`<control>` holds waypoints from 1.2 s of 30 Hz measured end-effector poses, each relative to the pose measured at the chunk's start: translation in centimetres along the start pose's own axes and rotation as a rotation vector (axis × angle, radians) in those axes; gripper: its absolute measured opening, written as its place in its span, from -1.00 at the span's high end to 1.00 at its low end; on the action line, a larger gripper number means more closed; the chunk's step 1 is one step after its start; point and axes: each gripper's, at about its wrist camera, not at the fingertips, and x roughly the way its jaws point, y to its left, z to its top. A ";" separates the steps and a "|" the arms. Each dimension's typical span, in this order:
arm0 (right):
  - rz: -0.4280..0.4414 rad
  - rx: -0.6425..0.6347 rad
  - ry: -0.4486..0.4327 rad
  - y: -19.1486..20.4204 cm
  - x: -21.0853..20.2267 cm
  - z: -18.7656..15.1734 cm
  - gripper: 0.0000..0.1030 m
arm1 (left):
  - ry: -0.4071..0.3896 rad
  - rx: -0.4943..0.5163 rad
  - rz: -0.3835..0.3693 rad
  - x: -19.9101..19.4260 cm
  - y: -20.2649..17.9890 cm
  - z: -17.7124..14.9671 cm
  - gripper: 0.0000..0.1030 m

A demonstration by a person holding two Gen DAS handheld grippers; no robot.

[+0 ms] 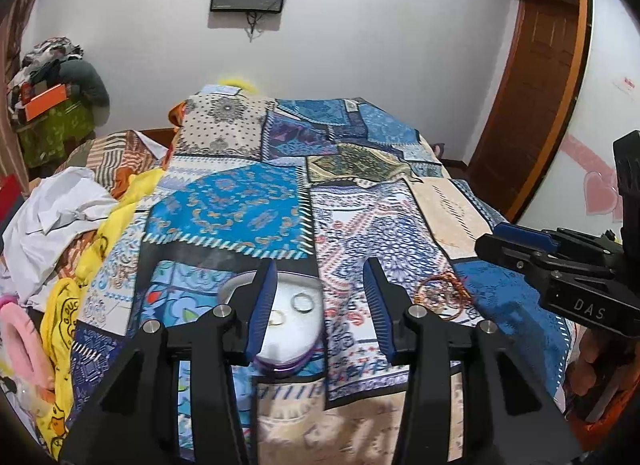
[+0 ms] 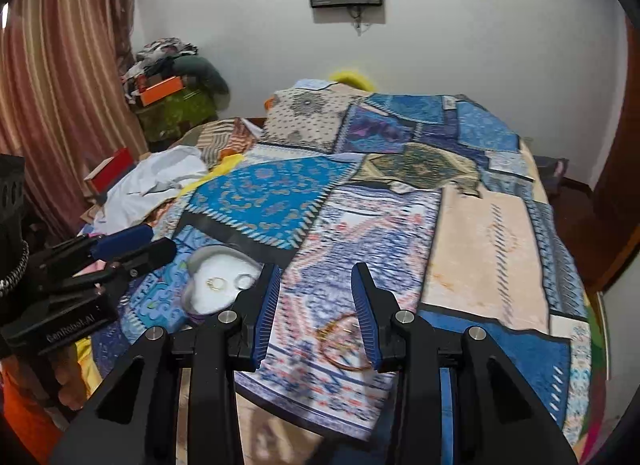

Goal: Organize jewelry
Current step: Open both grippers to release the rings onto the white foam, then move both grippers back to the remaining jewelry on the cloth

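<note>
Both grippers hang over the bed, above a patchwork bedspread (image 1: 248,209) of blue, cream and purple panels. The left gripper (image 1: 320,305) has its blue-padded fingers spread wide apart with nothing between them. Just beyond and below its left finger sits a white round dish (image 1: 288,329) with a purple rim, and inside it lie a silver ring (image 1: 303,302) and a smaller gold ring (image 1: 276,319), close together but not touching. Off past the left gripper's right finger, a tangle of thin gold and copper bangles (image 1: 442,297) rests on the spread, well outside the dish.

The right gripper (image 2: 316,311) is likewise parted, holding nothing. From its own camera the bangles (image 2: 344,341) lie on the cloth just inside its right finger, partly hidden behind that blue pad; whether the pad touches them I cannot tell. The dish (image 2: 216,285) sits beyond its left finger, next to the left gripper's tips.

A heap of white and yellow clothing (image 1: 60,225) is piled at the bed's far left edge.
</note>
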 end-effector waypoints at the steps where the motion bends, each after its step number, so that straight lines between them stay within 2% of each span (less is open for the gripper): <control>1: -0.007 0.006 0.000 -0.4 -0.2 -0.1 0.34 | 0.006 0.008 -0.007 0.3 -0.5 0.0 0.14; 9: -0.072 0.074 0.013 -4.7 -1.2 -1.6 0.33 | 0.059 0.056 -0.046 2.9 -3.7 0.0 0.13; 17: -0.091 0.108 0.061 -7.2 -0.5 -3.3 0.33 | 0.141 0.087 -0.061 6.4 -5.5 -1.1 0.13; 25: -0.071 0.088 0.128 -7.9 1.1 -5.1 0.33 | 0.215 0.081 -0.083 8.5 -6.0 -2.6 0.13; 34: -0.057 0.079 0.135 -8.1 1.5 -5.1 0.29 | 0.224 0.079 -0.096 9.7 -6.7 -3.2 0.13; 36: -0.055 0.077 0.133 -8.0 1.5 -5.1 0.28 | 0.221 0.083 -0.095 9.9 -6.8 -3.2 0.18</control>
